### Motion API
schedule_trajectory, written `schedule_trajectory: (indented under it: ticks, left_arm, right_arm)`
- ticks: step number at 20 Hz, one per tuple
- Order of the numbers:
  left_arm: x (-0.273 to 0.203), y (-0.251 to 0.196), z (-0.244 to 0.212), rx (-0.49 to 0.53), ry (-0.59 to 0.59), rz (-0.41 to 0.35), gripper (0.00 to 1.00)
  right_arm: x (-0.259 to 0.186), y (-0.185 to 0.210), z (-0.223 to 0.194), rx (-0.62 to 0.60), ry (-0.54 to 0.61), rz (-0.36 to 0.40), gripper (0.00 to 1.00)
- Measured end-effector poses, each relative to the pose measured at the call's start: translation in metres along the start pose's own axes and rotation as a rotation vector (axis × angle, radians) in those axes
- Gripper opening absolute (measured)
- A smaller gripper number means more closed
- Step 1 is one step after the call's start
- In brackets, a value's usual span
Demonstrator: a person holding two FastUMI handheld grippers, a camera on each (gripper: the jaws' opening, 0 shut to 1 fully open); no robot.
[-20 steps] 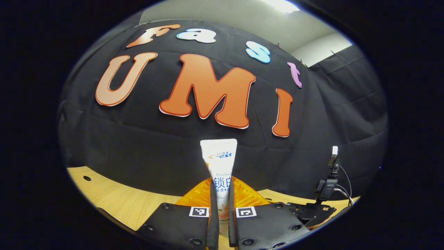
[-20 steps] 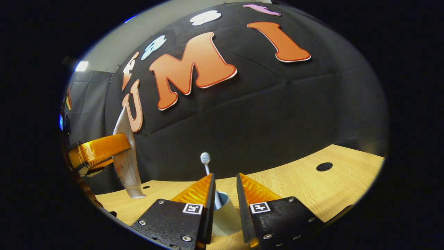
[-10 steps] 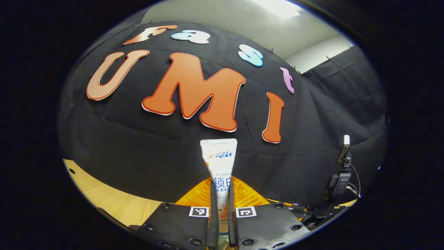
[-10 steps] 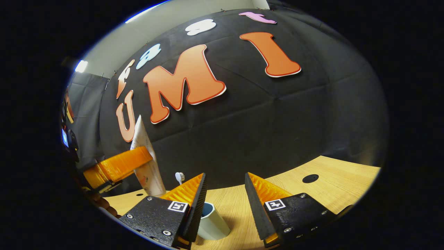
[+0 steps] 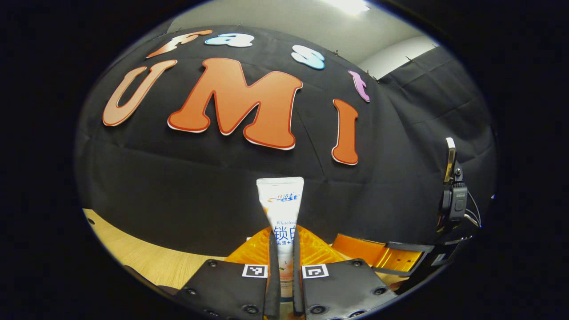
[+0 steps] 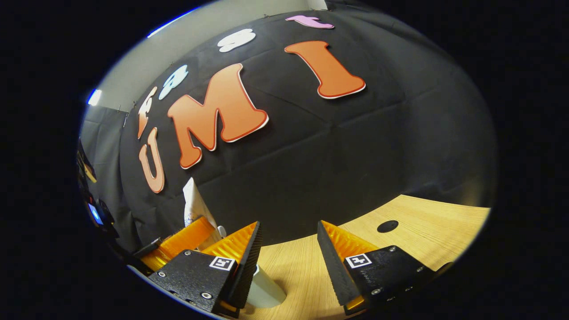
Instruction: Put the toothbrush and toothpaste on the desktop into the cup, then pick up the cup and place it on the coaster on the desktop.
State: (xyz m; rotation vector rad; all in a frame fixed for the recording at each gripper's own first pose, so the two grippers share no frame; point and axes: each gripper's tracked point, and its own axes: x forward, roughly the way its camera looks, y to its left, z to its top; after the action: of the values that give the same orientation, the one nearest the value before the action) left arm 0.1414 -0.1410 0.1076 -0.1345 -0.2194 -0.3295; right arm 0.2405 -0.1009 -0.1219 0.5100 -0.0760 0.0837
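Since a second ago your right tool point(image 6: 286, 258) has let go of the cup point(image 6: 266, 293) on the counter point(image 6: 426, 231) and spread wide, while your left tool point(image 5: 284, 275) stays clamped on the toothpaste tube point(image 5: 281, 209) alongside, so lower the tube into the cup next.

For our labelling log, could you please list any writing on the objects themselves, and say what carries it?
Toothpaste tube, held in the left gripper: a printed label, which I do not transcribe.
Square markers on that gripper: black-and-white patterns, no words.
Cup: no writing visible on the part that shows.
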Motion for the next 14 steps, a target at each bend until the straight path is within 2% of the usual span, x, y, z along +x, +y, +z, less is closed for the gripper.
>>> schedule_trajectory:
  ticks: [5, 10, 12, 13, 14]
  left_arm:
    - [-0.004, 0.003, -0.018, -0.005, 0.058, -0.003, 0.16]
    - [-0.012, 0.009, -0.028, -0.014, 0.124, -0.020, 0.22]
    - [-0.018, 0.007, -0.036, -0.013, 0.169, -0.040, 0.31]
    - [-0.022, 0.007, -0.042, -0.012, 0.194, -0.047, 0.39]
    - [-0.027, 0.009, -0.046, -0.007, 0.218, -0.050, 0.40]
  right_arm:
    - [-0.002, 0.000, 0.003, -0.024, -0.008, -0.005, 0.75]
    - [-0.001, 0.002, 0.003, -0.030, -0.006, -0.006, 0.75]
    - [0.000, 0.003, 0.001, -0.032, -0.005, -0.004, 0.75]
    - [0.000, 0.004, -0.001, -0.033, 0.001, -0.001, 0.75]
    - [-0.001, 0.005, -0.003, -0.037, 0.008, -0.001, 0.75]
